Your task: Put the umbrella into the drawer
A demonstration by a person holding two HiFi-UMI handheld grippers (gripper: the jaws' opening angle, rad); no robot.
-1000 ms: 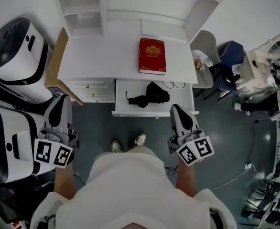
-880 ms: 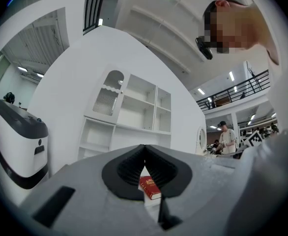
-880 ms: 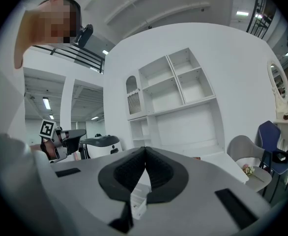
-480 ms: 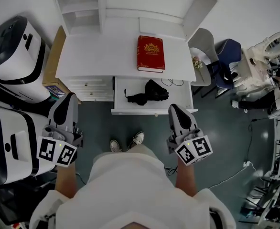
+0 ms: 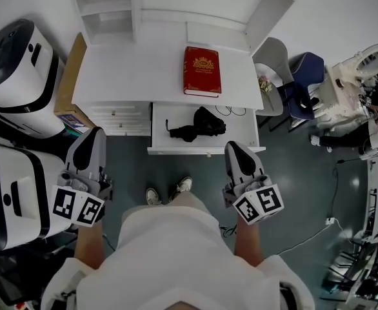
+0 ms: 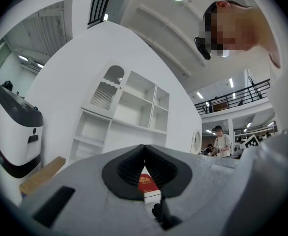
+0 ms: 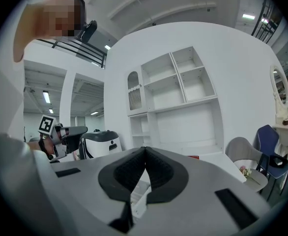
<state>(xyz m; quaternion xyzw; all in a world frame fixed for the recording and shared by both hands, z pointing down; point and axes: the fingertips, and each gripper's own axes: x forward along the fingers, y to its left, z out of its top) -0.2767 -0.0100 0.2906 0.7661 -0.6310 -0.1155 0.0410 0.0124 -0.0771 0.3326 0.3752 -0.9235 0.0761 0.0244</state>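
The left claw (image 5: 93, 133) and the right claw (image 5: 232, 146) both have their jaws pressed together on nothing, and in each gripper view the claw's own grey body blocks most of what lies ahead. Just beyond the right claw's tip, and ahead and to the right of the left claw, the black umbrella (image 5: 195, 126) lies folded in the open drawer (image 5: 176, 150), too hidden to make out in either gripper view. Farther ahead a red book (image 5: 202, 72) lies on the white desk (image 5: 131, 76), only a sliver of it visible below the left claw's closed tips.
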